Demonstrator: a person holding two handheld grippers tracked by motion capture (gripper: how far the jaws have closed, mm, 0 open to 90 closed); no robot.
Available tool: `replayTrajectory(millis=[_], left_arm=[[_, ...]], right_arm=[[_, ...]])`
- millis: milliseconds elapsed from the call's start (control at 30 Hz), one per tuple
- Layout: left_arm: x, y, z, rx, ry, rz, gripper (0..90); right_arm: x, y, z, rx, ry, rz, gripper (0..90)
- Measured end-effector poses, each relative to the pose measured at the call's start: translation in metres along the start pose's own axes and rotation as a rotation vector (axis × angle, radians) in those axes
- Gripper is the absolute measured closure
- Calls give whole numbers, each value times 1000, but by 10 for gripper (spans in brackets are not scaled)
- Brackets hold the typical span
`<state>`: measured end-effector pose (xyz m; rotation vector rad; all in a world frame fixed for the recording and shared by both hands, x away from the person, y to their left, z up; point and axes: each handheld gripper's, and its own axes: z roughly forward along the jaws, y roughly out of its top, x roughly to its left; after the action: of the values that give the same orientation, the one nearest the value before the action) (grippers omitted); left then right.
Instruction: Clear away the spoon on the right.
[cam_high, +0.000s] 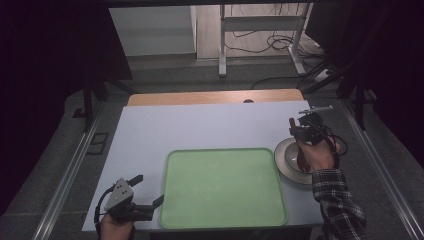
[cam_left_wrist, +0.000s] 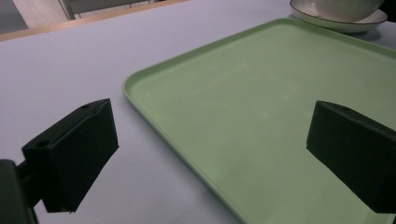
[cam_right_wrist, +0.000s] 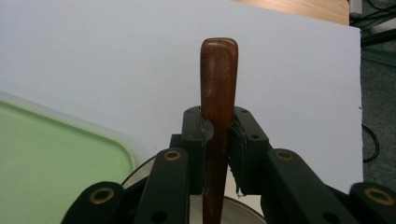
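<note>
- A brown wooden handle (cam_right_wrist: 218, 93) is being gripped by the right gripper (cam_right_wrist: 218, 140), whose jaws are being pressed against both its sides; in the right gripper view the handle is seen rising between them, over the white bowl (cam_high: 295, 156) and plate (cam_high: 292, 172) standing at the table's right side, just beside the green tray (cam_high: 222, 187)
- What lies at the handle's lower end is being hidden by the jaws, so the kind of utensil cannot be told
- The handle is being held on a narrow patch of the pads; it is being judged that it could pivot or slip down if it is lifted quickly
- The bowl could be dragged or tipped off its plate if the lower end is being caught on its rim
- The left gripper (cam_left_wrist: 210, 154) is being held wide open and empty, its jaws straddling the tray's near-left corner above the table (cam_high: 150, 130); the tray could be nudged if it is being lowered carelessly
</note>
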<state>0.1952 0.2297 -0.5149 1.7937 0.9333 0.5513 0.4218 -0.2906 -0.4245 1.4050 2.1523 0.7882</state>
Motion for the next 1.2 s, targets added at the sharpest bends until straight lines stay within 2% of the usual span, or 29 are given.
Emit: replayTrajectory(millis=[433,500,567,700,1200], left_arm=[[0,0,0,-2,4,1,19],[0,0,-1,-4,5,-1,19],[0,0,0,-4,5,0,19],[0,0,0,-3,3,1,19],[0,0,0,-5,4,1,19]], right_arm=[[6,12,-21,-13,26,-35,771],[7,15,-27,-19,57,-35,771],[7,16,-29,-21,62,-41,771],[8,20,-37,-10,82,-42,771],[15,28,-56,51,96,-43,772]])
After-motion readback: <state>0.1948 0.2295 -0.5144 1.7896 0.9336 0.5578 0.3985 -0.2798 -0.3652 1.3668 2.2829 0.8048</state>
